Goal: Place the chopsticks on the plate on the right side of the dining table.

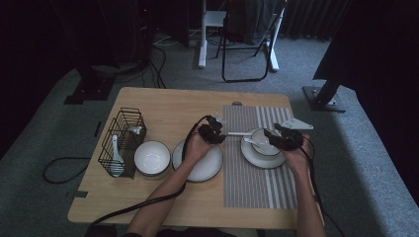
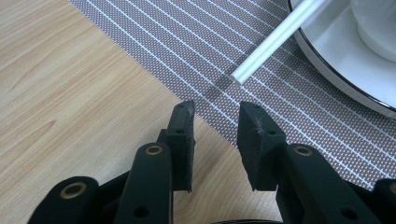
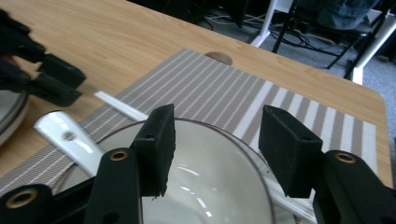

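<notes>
Two grippers work at the placemat point(image 1: 259, 163) in the high view; bowl point(image 1: 264, 141) sits on its saucer point(image 1: 257, 157). Left gripper point(image 2: 215, 119) view: jaws parted, empty, chopstick point(image 2: 275, 39) just ahead (ungrasped). Right gripper point(image 3: 215, 126) view: jaws wide, straddling the bowl, nothing gripped; place setting appears unfinished.

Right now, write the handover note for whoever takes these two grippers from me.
Left gripper: open, holding nothing, fingers low over the placemat's edge, just short of the chopstick's free end.
Right gripper: open, holding nothing, fingers astride the bowl's rim.
Things: the bowl stands on a saucer on the placemat with a spoon in it; the chopstick leans on the saucer's rim. An empty plate lies under the left hand.
Done: nothing gripped.
Left: probably close on the chopstick and the bowl.
</notes>
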Demonstrator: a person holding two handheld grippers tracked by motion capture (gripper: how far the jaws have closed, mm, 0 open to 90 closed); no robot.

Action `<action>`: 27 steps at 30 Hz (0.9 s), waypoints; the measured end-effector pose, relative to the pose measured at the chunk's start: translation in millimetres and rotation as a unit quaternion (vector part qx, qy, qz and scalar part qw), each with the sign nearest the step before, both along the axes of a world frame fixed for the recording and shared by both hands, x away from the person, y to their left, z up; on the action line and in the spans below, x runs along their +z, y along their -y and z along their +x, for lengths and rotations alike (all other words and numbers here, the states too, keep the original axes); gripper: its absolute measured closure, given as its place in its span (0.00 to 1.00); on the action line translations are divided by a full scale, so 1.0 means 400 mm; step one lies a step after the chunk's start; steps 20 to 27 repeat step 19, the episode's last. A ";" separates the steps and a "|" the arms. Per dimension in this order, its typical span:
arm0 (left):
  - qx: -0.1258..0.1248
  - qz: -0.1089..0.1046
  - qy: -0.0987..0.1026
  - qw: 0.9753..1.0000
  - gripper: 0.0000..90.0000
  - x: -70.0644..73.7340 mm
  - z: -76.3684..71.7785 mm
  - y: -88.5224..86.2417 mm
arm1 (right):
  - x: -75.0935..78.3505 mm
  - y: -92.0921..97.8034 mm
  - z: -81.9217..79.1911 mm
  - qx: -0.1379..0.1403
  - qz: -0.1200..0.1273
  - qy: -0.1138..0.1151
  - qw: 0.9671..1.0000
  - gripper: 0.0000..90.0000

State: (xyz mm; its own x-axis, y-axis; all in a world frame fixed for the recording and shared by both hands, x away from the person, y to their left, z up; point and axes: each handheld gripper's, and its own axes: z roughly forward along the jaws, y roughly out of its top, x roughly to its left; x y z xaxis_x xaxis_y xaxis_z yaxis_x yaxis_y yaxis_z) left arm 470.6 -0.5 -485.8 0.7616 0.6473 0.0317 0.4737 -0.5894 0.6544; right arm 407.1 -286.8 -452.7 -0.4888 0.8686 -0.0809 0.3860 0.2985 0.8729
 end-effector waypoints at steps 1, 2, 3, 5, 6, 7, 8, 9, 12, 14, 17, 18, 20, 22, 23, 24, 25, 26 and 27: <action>0.000 -0.001 0.000 1.000 0.75 0.001 0.000 0.000 | 0.001 -0.004 -0.005 0.004 0.000 0.000 1.000 0.50; -0.001 -0.002 0.001 1.000 0.75 0.002 -0.001 0.001 | 0.001 -0.009 -0.011 0.007 -0.002 0.002 1.000 0.50; -0.002 -0.003 0.001 1.000 0.75 0.003 -0.001 0.001 | 0.002 -0.012 -0.017 0.010 -0.002 0.002 1.000 0.50; -0.003 -0.003 0.002 1.000 0.75 0.005 -0.002 0.001 | 0.003 -0.018 -0.026 0.014 -0.003 0.003 1.000 0.50; -0.004 -0.003 0.003 1.000 0.75 0.006 -0.003 0.002 | 0.004 -0.022 -0.033 0.018 -0.001 0.005 1.000 0.50; -0.004 -0.003 0.003 1.000 0.74 0.007 -0.003 0.002 | 0.005 -0.026 -0.039 0.020 -0.002 0.006 1.000 0.50; -0.005 -0.004 0.004 1.000 0.74 0.008 -0.004 0.003 | 0.006 -0.029 -0.044 0.022 -0.002 0.007 1.000 0.50; -0.005 -0.005 0.004 1.000 0.74 0.009 -0.004 0.003 | 0.008 -0.034 -0.051 0.027 -0.003 0.008 1.000 0.50; -0.007 -0.005 0.007 1.000 0.74 0.013 -0.006 0.002 | 0.011 -0.046 -0.066 0.037 -0.007 0.010 0.999 0.50; -0.007 -0.006 0.008 1.000 0.74 0.016 -0.006 0.001 | 0.011 -0.055 -0.077 0.042 -0.009 0.011 0.999 0.50; -0.008 -0.009 0.009 1.000 0.74 0.019 -0.007 0.000 | 0.011 -0.062 -0.087 0.049 -0.010 0.011 0.999 0.50; -0.009 -0.011 0.009 1.000 0.73 0.020 -0.008 0.000 | 0.011 -0.064 -0.089 0.051 -0.008 0.011 0.999 0.50; -0.009 -0.013 0.009 1.000 0.73 0.021 -0.008 -0.002 | 0.010 -0.067 -0.091 0.053 -0.009 0.011 0.998 0.50; -0.009 -0.013 0.009 1.000 0.73 0.021 -0.008 -0.002 | 0.010 -0.067 -0.091 0.053 -0.009 0.011 0.998 0.50; -0.009 -0.013 0.009 1.000 0.73 0.021 -0.008 -0.002 | 0.010 -0.067 -0.091 0.053 -0.009 0.011 0.998 0.50; -0.009 -0.013 0.009 1.000 0.73 0.021 -0.008 -0.002 | 0.010 -0.067 -0.091 0.053 -0.009 0.011 0.998 0.50; -0.009 -0.013 0.009 1.000 0.73 0.021 -0.008 -0.002 | 0.010 -0.067 -0.091 0.053 -0.009 0.011 0.998 0.50; -0.009 -0.013 0.009 1.000 0.73 0.021 -0.008 -0.002 | 0.010 -0.067 -0.091 0.053 -0.009 0.011 0.998 0.50; -0.009 -0.013 0.009 1.000 0.73 0.021 -0.008 -0.002 | 0.010 -0.067 -0.091 0.053 -0.009 0.011 0.998 0.50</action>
